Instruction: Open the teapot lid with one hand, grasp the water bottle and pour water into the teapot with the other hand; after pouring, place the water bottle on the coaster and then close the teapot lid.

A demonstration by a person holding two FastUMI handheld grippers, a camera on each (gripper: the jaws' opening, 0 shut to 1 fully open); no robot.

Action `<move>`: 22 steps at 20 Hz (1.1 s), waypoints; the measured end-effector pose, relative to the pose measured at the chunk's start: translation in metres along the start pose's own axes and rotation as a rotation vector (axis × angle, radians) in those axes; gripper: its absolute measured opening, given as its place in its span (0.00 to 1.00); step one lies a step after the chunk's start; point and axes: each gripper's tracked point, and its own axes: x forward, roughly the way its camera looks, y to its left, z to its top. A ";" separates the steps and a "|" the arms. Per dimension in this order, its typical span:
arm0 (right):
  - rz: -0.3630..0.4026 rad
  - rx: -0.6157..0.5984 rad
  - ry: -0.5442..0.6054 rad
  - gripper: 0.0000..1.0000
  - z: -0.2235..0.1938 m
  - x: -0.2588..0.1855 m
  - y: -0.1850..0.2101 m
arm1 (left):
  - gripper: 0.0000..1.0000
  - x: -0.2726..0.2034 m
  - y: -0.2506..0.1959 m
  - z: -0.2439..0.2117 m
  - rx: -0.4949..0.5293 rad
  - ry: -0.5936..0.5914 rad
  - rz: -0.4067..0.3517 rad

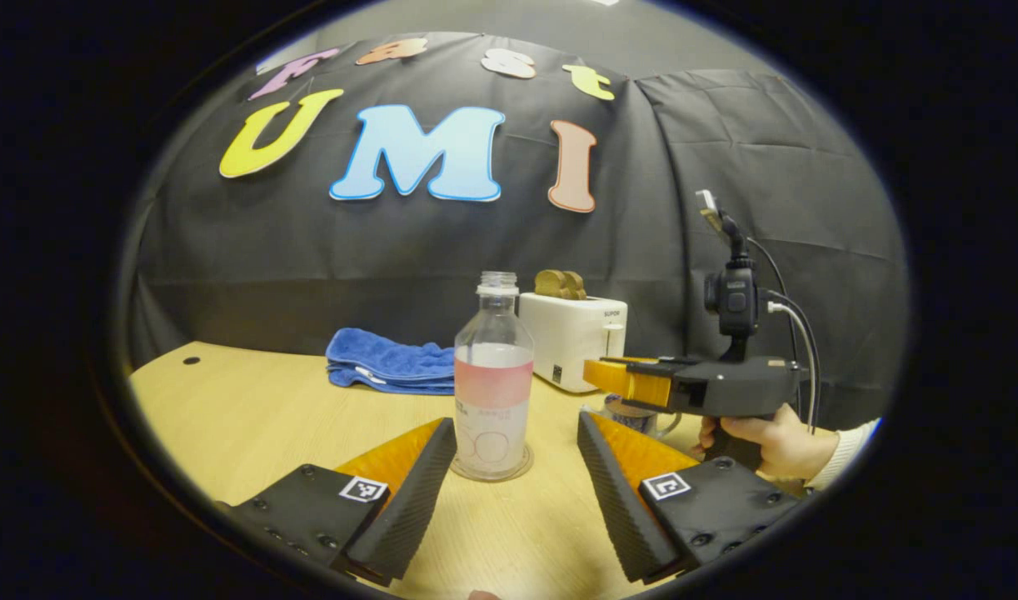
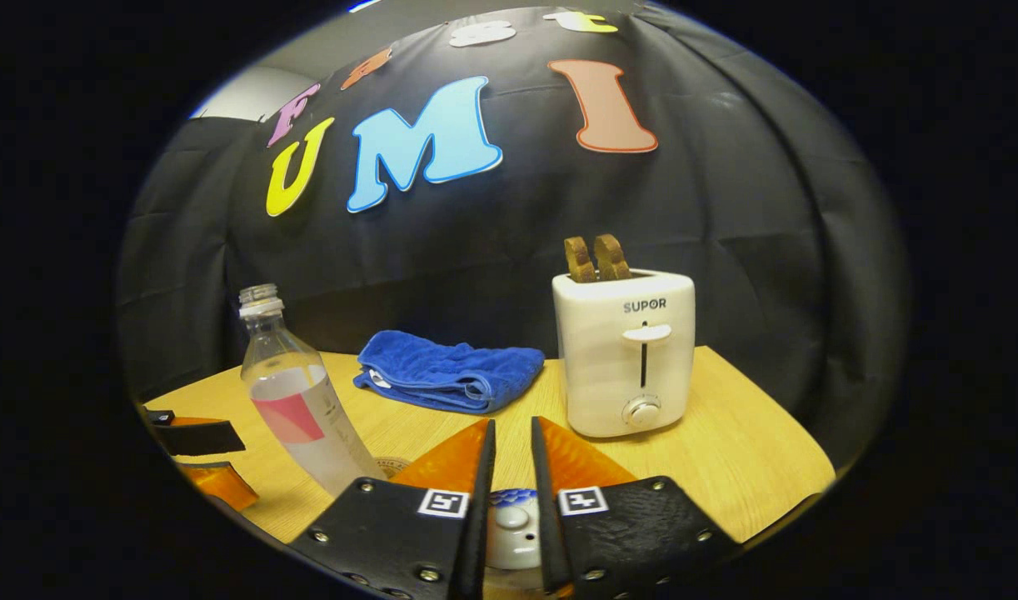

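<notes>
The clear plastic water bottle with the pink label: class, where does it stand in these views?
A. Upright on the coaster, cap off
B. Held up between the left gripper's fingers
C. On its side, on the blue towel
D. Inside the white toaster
A: the clear plastic water bottle stands upright on the round coaster with its neck uncapped, and the left gripper sits open with its fingers apart from the bottle.

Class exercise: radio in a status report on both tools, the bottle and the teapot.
Left tool open, straddling the bottle, not touching. Bottle uncapped, upright on the coaster. Right tool nearly shut over the lid; grip unclear. Nothing in the way.
</notes>
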 end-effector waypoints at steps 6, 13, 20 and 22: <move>-0.014 -0.047 -0.102 0.59 0.050 -0.048 0.015 | 1.00 -0.018 -0.013 0.023 0.024 -0.052 -0.023; -0.058 -0.105 -0.206 0.78 0.070 -0.130 0.031 | 1.00 -0.052 -0.021 0.045 0.072 -0.111 0.002; -0.076 -0.096 -0.205 0.97 0.045 -0.196 0.049 | 1.00 -0.089 -0.046 0.053 0.100 -0.153 0.021; -0.087 -0.103 -0.209 0.97 0.038 -0.212 0.050 | 1.00 -0.099 -0.055 0.052 0.103 -0.163 0.025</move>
